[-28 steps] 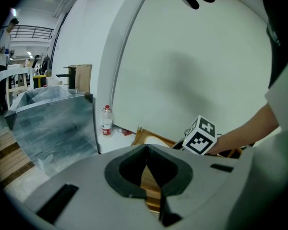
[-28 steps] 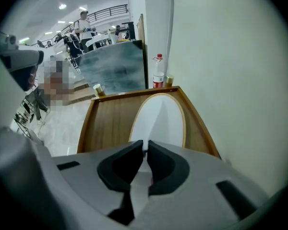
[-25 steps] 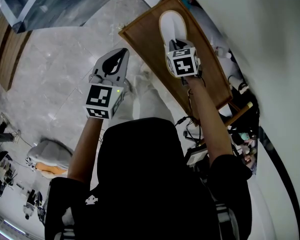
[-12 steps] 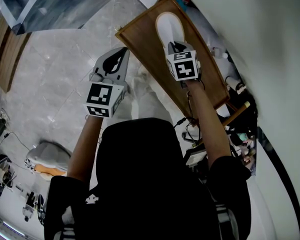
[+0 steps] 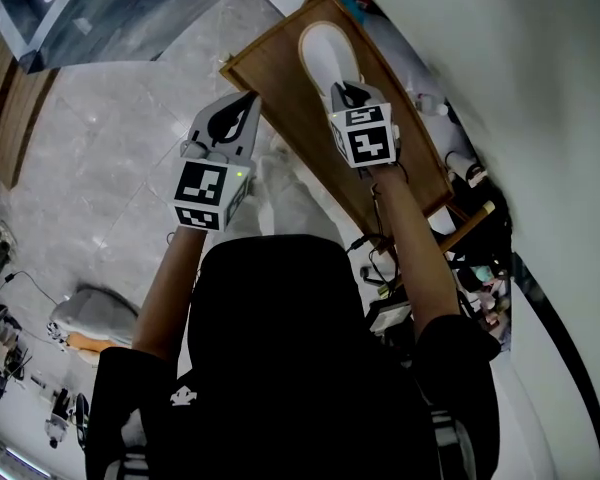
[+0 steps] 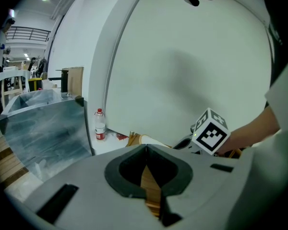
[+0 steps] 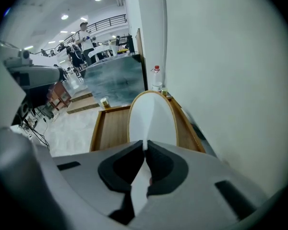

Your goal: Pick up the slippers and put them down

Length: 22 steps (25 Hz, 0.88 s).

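1. The white slipper (image 5: 325, 53) lies lengthwise over the wooden tray (image 5: 280, 83). It is in the half of the tray nearer the white wall (image 5: 500, 58), with its rounded end toward the tray's far short rim.
2. The right gripper (image 5: 348, 94) reaches down over the tray's middle and is clamped on the slipper's near end. In the right gripper view we see a thin white edge of the slipper pinched between the dark pads. The jaws have just been closing on it.
3. The slipper seems to slope up from the tray toward the gripper, but we cannot be sure its far end touches the tray's floor.
4. The left gripper (image 5: 245, 104) hangs just outside the tray's long rim, on the side away from the wall, above the pale stone floor (image 5: 110, 148). Its jaws are together at the tips with nothing between them.
5. A plastic bottle with a red label (image 6: 100, 124) stands beyond the tray's far end, close to the wall.
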Tool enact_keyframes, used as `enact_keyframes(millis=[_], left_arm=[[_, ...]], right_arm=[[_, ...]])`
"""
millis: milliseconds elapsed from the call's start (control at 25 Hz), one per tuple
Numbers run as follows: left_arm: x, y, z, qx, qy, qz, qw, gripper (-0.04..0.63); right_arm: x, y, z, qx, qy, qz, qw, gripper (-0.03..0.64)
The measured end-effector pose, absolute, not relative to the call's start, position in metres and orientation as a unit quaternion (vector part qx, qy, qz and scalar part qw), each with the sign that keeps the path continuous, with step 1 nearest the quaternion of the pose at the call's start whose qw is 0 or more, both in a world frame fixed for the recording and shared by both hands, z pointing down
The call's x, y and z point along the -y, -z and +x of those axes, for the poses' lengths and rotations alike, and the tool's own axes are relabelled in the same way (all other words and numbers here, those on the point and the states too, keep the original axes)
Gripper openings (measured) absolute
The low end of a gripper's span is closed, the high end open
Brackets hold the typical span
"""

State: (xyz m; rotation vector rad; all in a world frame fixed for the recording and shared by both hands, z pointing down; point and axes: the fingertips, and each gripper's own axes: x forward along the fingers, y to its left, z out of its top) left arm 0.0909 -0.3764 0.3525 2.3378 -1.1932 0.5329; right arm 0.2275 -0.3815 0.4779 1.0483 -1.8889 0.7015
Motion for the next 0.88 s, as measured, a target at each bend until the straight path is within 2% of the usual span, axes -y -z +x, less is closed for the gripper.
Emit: enact_keyframes(millis=[440,880], left_arm=[[0.370,-0.339,0.112,0.408,-0.191,0.865,0.223,0.005],[0.328,-0.319,0.092,0.402,-0.185,0.877,0.188,0.005]], right_arm=[[0.368,-0.446,0.233,0.760,-0.275,0.441,0.391,0.009],[0.331,-0.408,0.221,0.763,-0.260,0.467,0.364,0.009]])
